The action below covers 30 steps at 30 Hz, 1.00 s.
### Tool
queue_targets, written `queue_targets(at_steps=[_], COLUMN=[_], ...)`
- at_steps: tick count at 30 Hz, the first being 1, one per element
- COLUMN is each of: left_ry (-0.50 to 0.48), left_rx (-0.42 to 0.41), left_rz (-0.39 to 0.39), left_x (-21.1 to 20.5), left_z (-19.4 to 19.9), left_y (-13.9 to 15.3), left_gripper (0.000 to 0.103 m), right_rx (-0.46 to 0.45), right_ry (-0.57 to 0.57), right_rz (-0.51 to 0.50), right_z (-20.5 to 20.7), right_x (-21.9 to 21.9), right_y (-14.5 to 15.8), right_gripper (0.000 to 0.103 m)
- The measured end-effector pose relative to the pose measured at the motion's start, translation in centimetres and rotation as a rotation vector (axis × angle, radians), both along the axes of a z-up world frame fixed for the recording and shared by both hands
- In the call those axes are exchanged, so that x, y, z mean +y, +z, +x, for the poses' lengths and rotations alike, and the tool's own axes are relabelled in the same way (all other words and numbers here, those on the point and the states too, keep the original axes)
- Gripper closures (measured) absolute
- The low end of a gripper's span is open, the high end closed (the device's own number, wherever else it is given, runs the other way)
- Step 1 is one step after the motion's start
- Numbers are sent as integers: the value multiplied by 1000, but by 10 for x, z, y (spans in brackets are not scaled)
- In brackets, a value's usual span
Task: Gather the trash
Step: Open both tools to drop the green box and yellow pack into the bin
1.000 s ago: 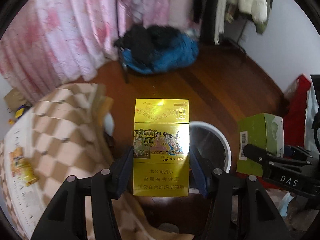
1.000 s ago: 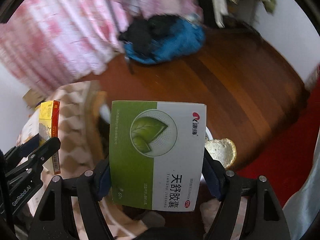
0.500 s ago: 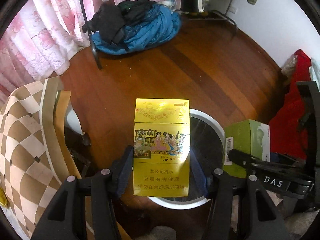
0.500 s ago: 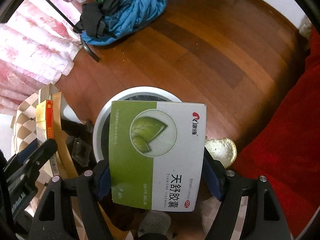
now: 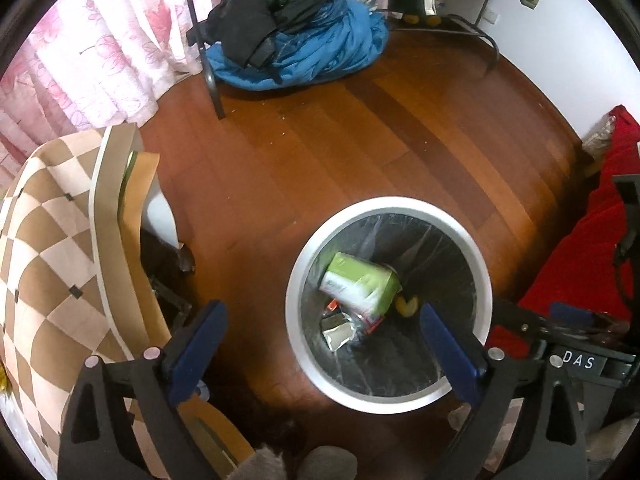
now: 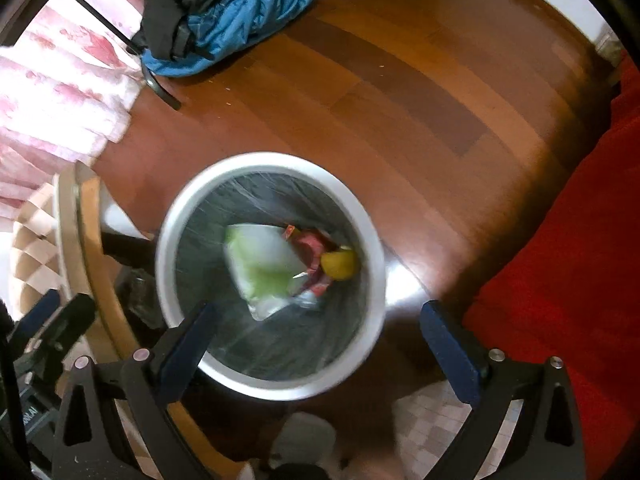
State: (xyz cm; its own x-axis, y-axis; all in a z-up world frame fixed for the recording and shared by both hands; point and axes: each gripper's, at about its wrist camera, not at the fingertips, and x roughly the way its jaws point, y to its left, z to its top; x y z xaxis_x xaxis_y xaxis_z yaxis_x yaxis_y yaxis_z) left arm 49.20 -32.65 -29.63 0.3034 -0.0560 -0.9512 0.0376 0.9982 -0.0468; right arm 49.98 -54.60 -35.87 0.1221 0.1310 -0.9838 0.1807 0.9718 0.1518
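Note:
A round white trash bin (image 5: pixel 482 264) with a clear liner stands on the wood floor; it also shows in the right wrist view (image 6: pixel 168 236). Inside lie a green-and-white medicine box (image 5: pixel 360 286), blurred in the right wrist view (image 6: pixel 260 264), foil and red wrappers (image 5: pixel 338 330) and a yellow piece of peel (image 6: pixel 340 264). The yellow cigarette box is not visible. My left gripper (image 5: pixel 322 336) is open and empty above the bin's near left side. My right gripper (image 6: pixel 318 340) is open and empty above the bin's near rim.
A table with a brown checked cloth (image 5: pixel 48 264) stands to the left of the bin. A red cloth (image 6: pixel 560 264) lies on the right. A heap of blue and black clothes (image 5: pixel 296 48) lies by a rack leg (image 5: pixel 208 76) and pink curtains (image 5: pixel 92 48).
Both grippers have opened over the bin. The yellow cigarette box has left my left gripper and the green medicine box has left my right gripper; the green box now lies in the bin.

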Motion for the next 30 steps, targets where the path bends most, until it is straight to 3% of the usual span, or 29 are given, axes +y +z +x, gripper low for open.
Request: queue_targets(at_steps=[6, 15, 24, 30], left_ry=[6, 14, 21, 43], left_rx=[-4, -53, -140, -224], left_rz=[0, 0, -17, -44], left_x=[4, 8, 14, 28], left_z=[-6, -19, -45, -66], left_y=[7, 42, 102, 154], left_gripper=[4, 4, 4, 4], right_rx=[0, -36, -124, -213], right_ry=[36, 64, 48, 52], right_rz=[-100, -139, -122, -113], right_z=[-12, -25, -51, -71], right_x=[10, 20, 22, 29], right_y=[11, 51, 112, 171], right_gripper=[1, 1, 1, 1])
